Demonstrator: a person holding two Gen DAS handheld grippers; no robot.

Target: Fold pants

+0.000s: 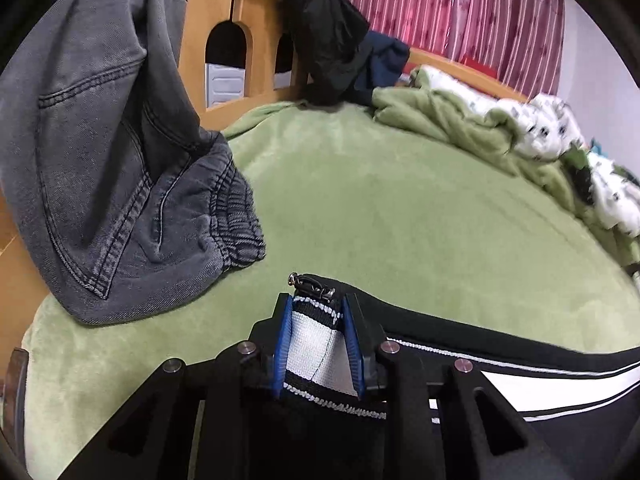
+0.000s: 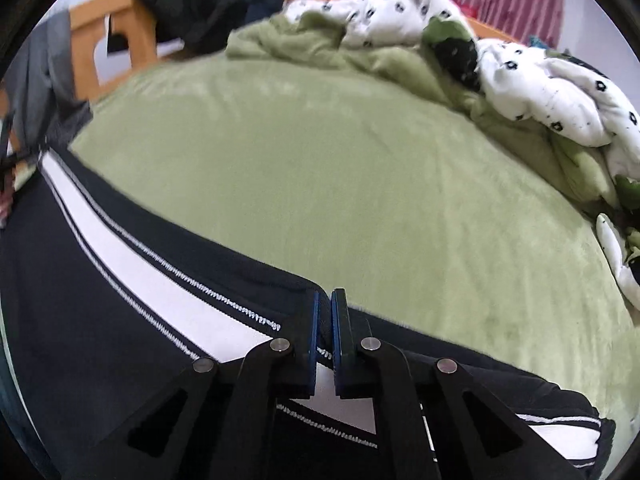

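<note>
Track pants (image 2: 100, 320), black with a white side stripe, are stretched along the near edge of the bed (image 2: 320, 160), over the green blanket. Left gripper (image 1: 318, 320) is clamped on the zippered cuff end, the white stripe panel pinched between its blue-padded fingers (image 1: 282, 344); zipper pull (image 1: 298, 280) pokes out past the tips. Right gripper (image 2: 325, 308) is pinched nearly closed on the pants' edge further along the same striped side, only a thin layer of fabric between the fingers. Two grips on one edge look like a way to keep the leg taut and straight so the stripe can serve as the fold line. Likely step: laying out or aligning before the first fold; no fold visible yet. Grey jeans (image 1: 120, 160) hang at left over the wooden bed frame (image 1: 240, 20), touching the blanket; they could get in the way. Crumpled white patterned duvet (image 2: 540, 80) piled at the far side.
</note>
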